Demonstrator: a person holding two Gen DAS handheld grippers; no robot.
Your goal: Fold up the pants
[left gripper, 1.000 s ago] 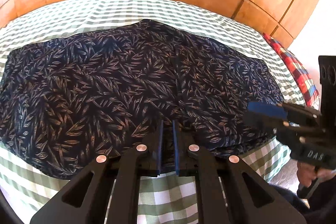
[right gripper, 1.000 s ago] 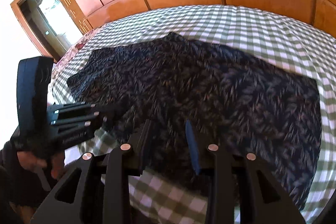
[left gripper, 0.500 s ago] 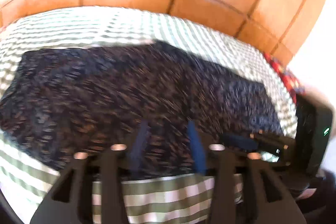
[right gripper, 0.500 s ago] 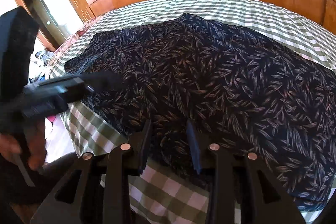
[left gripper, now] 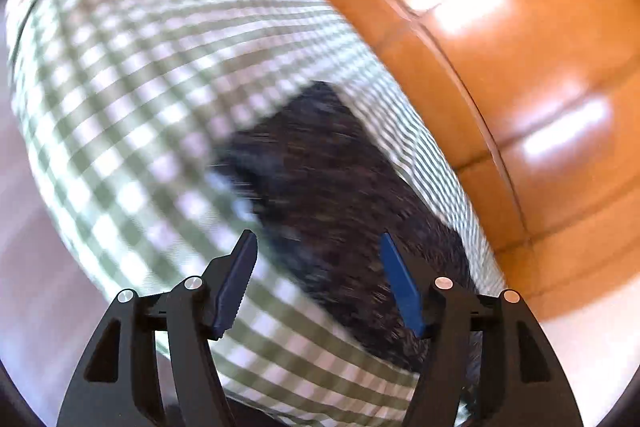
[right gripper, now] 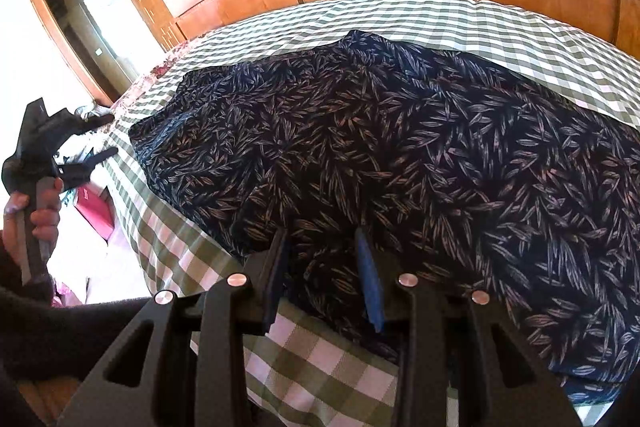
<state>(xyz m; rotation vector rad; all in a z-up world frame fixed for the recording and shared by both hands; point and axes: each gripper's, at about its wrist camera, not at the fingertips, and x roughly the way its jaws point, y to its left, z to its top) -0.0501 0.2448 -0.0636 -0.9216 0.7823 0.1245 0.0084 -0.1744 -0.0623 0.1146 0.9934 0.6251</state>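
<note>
On the bed's green checked sheet [right gripper: 460,23] lie dark leaf-print pants [right gripper: 400,147]. My left tongs [left gripper: 316,281] are opening, empty. My right tongs [right gripper: 322,277] stand part-spread around the pants' edge; I cannot tell if they pinch. No writing shows.

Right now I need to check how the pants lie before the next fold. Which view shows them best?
The right wrist view: the pants are sharp, spread nearly whole across the checked bedsheet. The left wrist view shows only one blurred end.

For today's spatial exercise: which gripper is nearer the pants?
Right. The right gripper sits at the pants' near edge, fabric between its fingers. The left gripper hangs off beyond the bed's corner, jaws opening, empty.
</note>
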